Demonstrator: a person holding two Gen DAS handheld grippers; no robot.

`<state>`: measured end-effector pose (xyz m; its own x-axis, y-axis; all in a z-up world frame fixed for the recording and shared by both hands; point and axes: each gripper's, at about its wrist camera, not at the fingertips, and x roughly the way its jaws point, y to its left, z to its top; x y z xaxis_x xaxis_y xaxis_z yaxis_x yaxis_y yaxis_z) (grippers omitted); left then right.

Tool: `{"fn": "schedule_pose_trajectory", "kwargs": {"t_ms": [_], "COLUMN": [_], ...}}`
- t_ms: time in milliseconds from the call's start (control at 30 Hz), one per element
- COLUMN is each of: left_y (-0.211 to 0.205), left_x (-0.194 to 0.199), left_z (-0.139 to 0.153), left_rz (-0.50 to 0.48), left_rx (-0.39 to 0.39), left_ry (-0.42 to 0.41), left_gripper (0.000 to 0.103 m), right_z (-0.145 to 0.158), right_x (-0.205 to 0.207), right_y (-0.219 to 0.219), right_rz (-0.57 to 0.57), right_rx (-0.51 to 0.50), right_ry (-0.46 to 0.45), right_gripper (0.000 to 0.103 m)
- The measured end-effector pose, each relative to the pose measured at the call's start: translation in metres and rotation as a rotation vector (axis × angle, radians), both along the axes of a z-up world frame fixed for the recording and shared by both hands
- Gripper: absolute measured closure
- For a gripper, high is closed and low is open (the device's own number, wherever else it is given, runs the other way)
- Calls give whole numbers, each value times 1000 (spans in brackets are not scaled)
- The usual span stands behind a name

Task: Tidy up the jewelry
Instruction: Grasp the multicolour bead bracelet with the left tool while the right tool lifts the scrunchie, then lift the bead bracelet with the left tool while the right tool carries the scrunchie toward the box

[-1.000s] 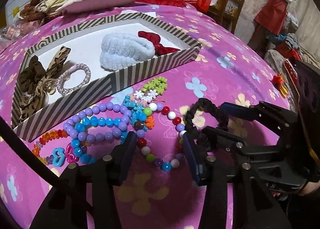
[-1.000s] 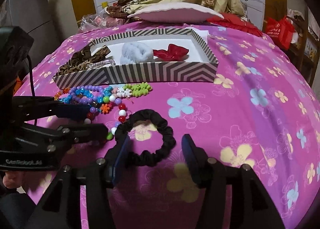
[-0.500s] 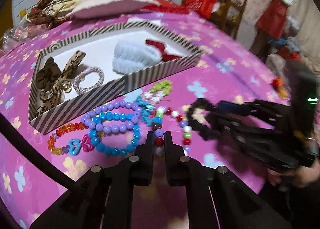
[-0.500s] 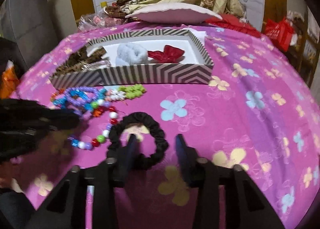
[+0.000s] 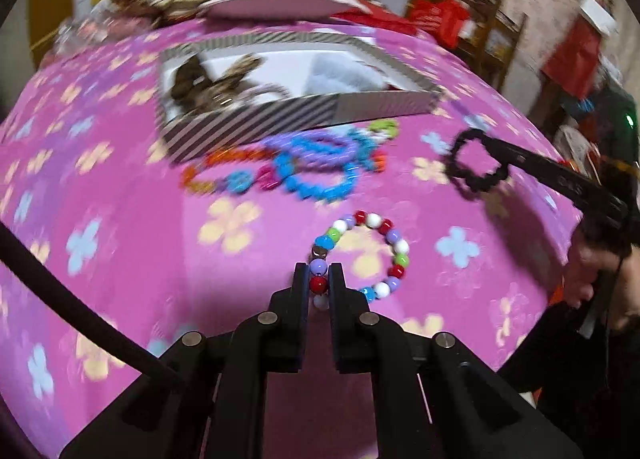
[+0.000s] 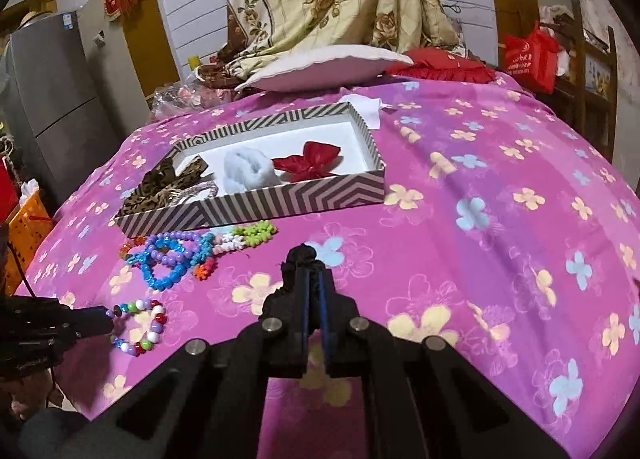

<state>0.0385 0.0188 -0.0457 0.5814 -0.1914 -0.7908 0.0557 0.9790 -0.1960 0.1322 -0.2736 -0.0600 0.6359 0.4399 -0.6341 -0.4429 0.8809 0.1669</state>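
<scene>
My left gripper is shut on a multicoloured bead bracelet and holds it clear of the pink flowered bed cover; it also shows in the right wrist view. My right gripper is shut on a black scrunchie, which hangs from its tips in the left wrist view. The striped box holds a leopard bow, a pale blue scrunchie and a red bow.
A pile of purple, blue and orange bead bracelets with green and white flower beads lies in front of the box. A pillow and a red cushion lie behind it. A grey fridge stands far left.
Both grippers shut, the left on the multicoloured bracelet and the right on the black scrunchie. Both lifted and pulled back from the pile, carrying their items apart.
</scene>
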Motion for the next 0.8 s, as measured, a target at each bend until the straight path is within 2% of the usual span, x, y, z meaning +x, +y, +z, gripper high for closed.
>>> {"fn": "schedule_pose_trajectory", "kwargs": {"t_ms": [100, 333, 800], "left_y": [11, 11, 5], "left_x": [-3, -4, -5], "left_z": [0, 1, -4], "left_rz": [51, 109, 119], "left_rx": [-22, 20, 46], "left_ry": [-6, -5, 6], "left_gripper": [99, 99, 99], "right_z": [-2, -1, 0], "right_x": [1, 0, -4], "right_y": [2, 3, 10], "right_rz": [-4, -8, 6], "right_rx": [-4, -6, -31], "right_ry": [6, -1, -25], "right_gripper": [98, 98, 98]}}
